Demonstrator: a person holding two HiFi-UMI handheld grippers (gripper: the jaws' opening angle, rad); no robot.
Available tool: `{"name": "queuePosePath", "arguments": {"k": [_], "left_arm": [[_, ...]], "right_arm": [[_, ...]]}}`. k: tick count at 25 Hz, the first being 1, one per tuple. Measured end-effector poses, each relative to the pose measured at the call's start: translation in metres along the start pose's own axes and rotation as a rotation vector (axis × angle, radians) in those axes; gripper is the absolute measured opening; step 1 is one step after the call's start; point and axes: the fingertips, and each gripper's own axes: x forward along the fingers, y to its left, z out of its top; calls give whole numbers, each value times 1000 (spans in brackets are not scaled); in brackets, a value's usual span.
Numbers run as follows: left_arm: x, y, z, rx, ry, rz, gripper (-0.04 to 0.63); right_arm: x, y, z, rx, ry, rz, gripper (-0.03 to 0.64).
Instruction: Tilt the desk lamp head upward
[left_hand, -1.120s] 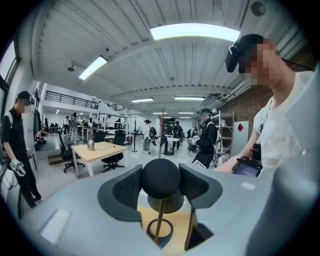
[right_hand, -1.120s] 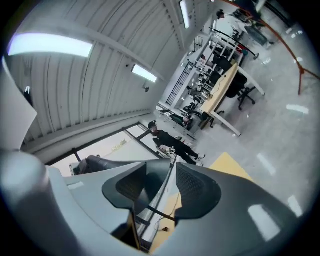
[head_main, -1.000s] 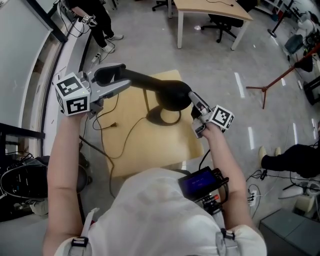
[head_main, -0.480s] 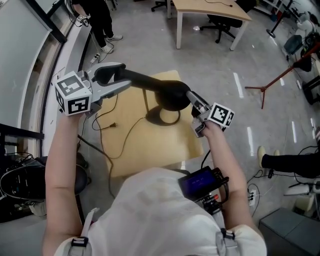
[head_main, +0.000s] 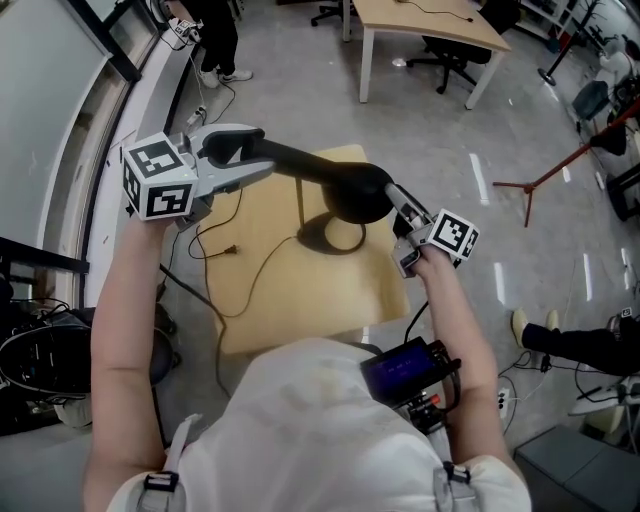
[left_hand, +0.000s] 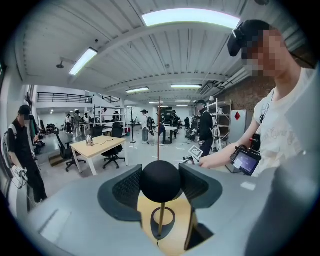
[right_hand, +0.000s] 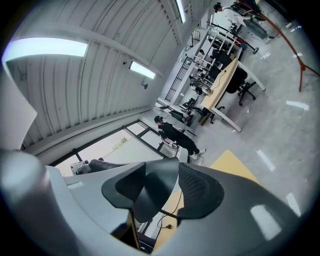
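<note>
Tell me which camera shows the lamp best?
The head view: the lamp shows arm, head and base together. The left gripper view shows its rounded end, stem and base between the jaws; the right gripper view only an edge of it.

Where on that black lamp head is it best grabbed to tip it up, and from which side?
Take the lamp head by its thin outer rim, from the right, as the right tongs do: the rim fits between the jaws and lies farthest from the stem, so it probably levers easily. The left tongs steady the arm's rear end.
</note>
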Motion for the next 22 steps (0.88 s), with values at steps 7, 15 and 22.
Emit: {"name": "queuePosePath", "arguments": {"k": [7,15,22], "left_arm": [[-3,0,-11,-28,19,-22,230],[4,2,-19,-83,32,-40,230],[0,5,-15,-114,17,-22,229]], "right_arm": [[-8,10,12,-55,-27,-7,212],[-21,23,43,-129,-29,-42,218],[-15,58,73,-267,-50,22,221]]}}
